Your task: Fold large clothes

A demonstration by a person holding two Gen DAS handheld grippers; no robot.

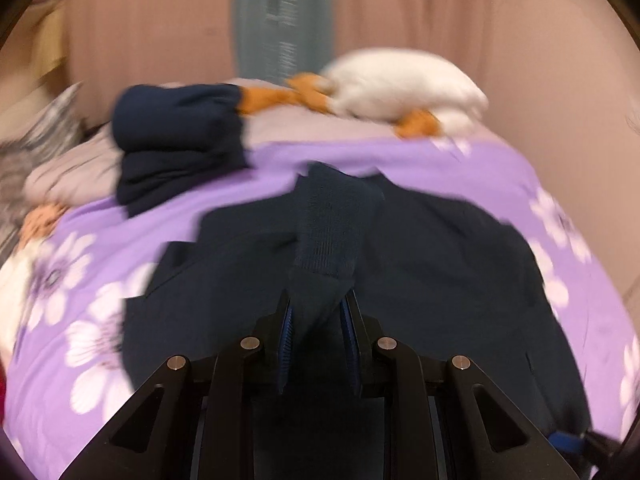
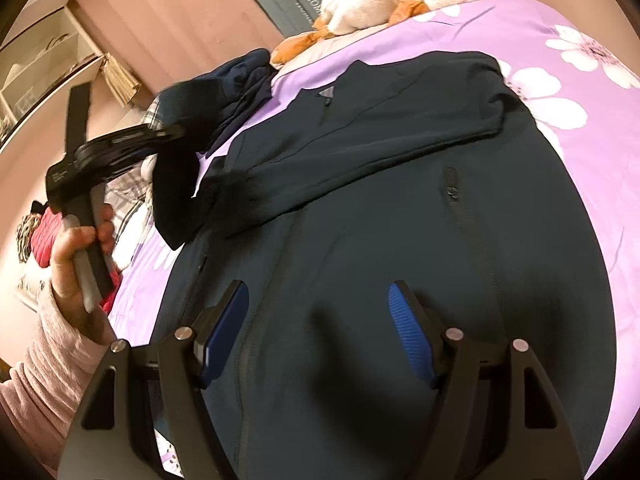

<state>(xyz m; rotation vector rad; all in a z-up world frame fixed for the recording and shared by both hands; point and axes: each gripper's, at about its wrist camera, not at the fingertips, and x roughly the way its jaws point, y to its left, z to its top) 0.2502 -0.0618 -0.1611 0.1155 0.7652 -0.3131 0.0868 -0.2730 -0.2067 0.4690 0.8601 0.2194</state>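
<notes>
Dark navy jacket [image 2: 400,220] lies spread on the purple floral bed [image 2: 580,92], one sleeve [image 2: 360,152] folded across. Left hand-held gripper [image 1: 316,320] pinches a ribbed cuff [image 1: 332,232], lifted. Right hand-held gripper [image 2: 320,328] spread above the body. Only the right view shows zip pockets.

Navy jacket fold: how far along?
Done: one sleeve lies folded across the navy jacket on the purple floral bedspread; a folded navy garment sits near the plush duck. In hand: the left hand-held gripper is shut on the other sleeve cuff. The right hand-held gripper is open over the body. Left: lay that sleeve, fold the body.
</notes>
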